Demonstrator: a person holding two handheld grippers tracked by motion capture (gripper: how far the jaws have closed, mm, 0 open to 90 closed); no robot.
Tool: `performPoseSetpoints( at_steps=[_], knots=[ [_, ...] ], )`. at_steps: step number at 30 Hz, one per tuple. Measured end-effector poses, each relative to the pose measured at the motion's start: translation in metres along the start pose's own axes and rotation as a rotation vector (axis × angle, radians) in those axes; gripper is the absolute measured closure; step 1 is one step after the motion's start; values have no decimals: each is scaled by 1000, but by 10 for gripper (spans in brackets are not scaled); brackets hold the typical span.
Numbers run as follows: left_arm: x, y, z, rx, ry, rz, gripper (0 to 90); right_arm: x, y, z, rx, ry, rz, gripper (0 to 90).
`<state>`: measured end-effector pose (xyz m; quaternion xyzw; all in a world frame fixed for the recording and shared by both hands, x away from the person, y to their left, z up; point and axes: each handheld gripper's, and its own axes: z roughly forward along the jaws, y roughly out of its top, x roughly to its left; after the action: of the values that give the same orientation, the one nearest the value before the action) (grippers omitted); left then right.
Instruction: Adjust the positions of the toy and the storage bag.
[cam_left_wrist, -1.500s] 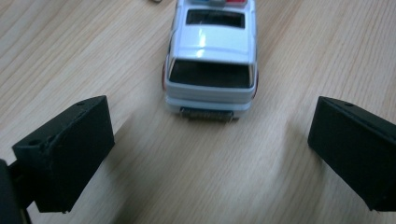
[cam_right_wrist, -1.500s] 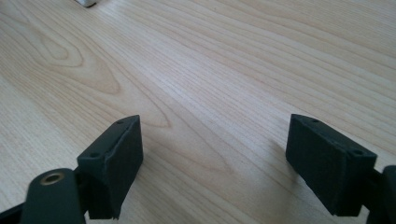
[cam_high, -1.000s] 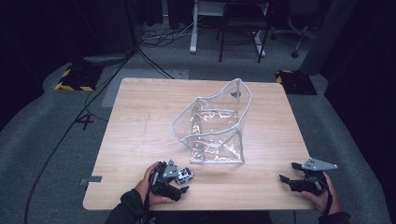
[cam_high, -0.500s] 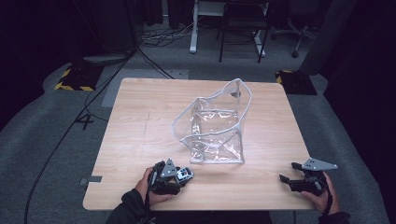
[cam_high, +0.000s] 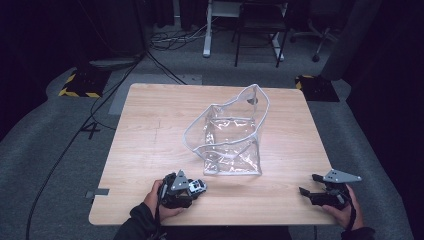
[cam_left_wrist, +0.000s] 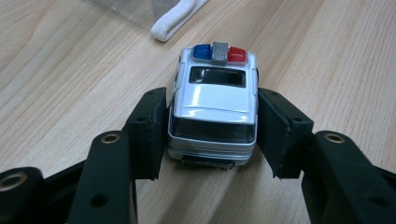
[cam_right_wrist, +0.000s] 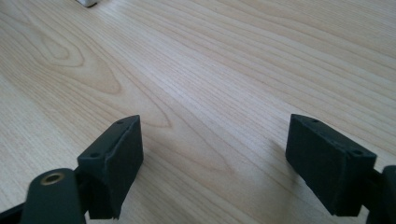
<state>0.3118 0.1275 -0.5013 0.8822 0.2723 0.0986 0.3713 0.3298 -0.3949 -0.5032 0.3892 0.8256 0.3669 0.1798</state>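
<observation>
Two jaws of the left gripper (cam_left_wrist: 212, 135) clamped the toy police car (cam_left_wrist: 214, 105) lengthwise, clear bag (cam_high: 230, 135) just ahead; right gripper (cam_right_wrist: 212, 163) sat open.

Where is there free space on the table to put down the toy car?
Bare wood lies left of the clear bag and between the toy police car in the left gripper and the open right gripper. The centre is crowded by the bag.

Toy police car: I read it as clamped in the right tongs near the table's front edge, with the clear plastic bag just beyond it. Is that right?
Wrong hand. The toy police car is clamped in the left tongs, as the left gripper view shows; the right tongs stand open over bare wood. The rest holds: it sits near the table's front edge, the clear plastic bag just beyond.
</observation>
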Motion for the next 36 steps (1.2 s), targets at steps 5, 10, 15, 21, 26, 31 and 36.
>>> performPoseSetpoints(
  at_steps=[5, 10, 15, 21, 26, 31, 36],
  knots=[
    [5, -2, -3, 3, 18, 3, 472, 0, 0, 0, 0, 1, 1, 191],
    [20, -6, -8, -3, 89, -39, 473, 0, 0, 0, 0, 1, 1, 192],
    [39, -12, -14, -9, 153, -77, 473, 0, 0, 0, -1, 1, 1, 191],
    [60, -20, -23, -13, 201, -144, 473, 0, 0, 0, 0, 1, 2, 192],
    [79, -25, -29, -15, 233, -181, 473, 0, 0, 0, 0, 2, 2, 192],
    [90, -28, -32, -13, 252, -209, 473, 0, 0, 0, 0, 3, 3, 191],
    [91, -28, -32, -16, 249, -210, 473, -1, 0, 0, 1, 5, -1, 191]
  ],
)
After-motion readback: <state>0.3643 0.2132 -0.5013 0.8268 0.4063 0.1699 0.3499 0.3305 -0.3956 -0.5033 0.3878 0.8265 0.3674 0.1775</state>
